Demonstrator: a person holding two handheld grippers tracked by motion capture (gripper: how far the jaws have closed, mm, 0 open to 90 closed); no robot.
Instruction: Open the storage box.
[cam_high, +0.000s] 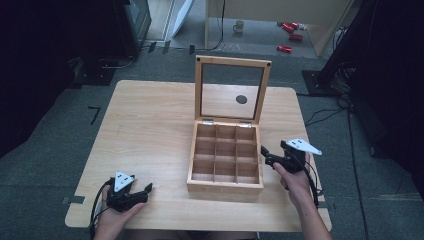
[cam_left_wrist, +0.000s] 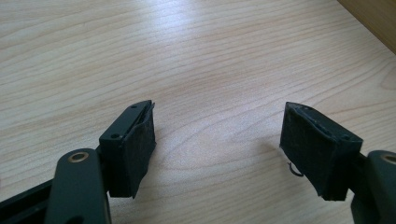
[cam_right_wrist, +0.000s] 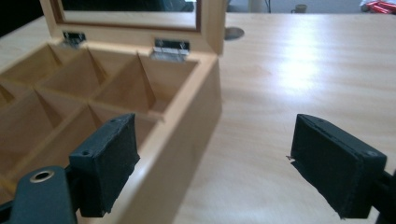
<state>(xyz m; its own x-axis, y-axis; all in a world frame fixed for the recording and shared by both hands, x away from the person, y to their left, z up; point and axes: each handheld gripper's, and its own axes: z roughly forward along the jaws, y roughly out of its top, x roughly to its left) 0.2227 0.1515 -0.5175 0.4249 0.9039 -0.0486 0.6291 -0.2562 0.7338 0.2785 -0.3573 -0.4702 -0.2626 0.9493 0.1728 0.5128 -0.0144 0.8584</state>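
Note:
A wooden box (cam_high: 225, 187) with several empty compartments stands in the middle of the table, its glass-paned lid (cam_high: 232, 61) raised upright at the back. My right gripper (cam_high: 265, 154) sits just off the box's right side, open. In the right gripper view the right gripper (cam_right_wrist: 215, 120) has one jaw in front of the box's (cam_right_wrist: 187, 140) compartments and the other over bare table, with the side wall between them and nothing gripped. My left gripper (cam_high: 146, 191) rests near the table's front left edge. In its own view the left gripper (cam_left_wrist: 219, 112) is open over bare wood.
The light wooden table (cam_high: 150, 115) has a round dark hole (cam_high: 241, 99) behind the lid. A mug (cam_high: 239, 26) and red objects (cam_high: 290, 27) lie on the floor beyond the table. Cables trail on the floor at the right.

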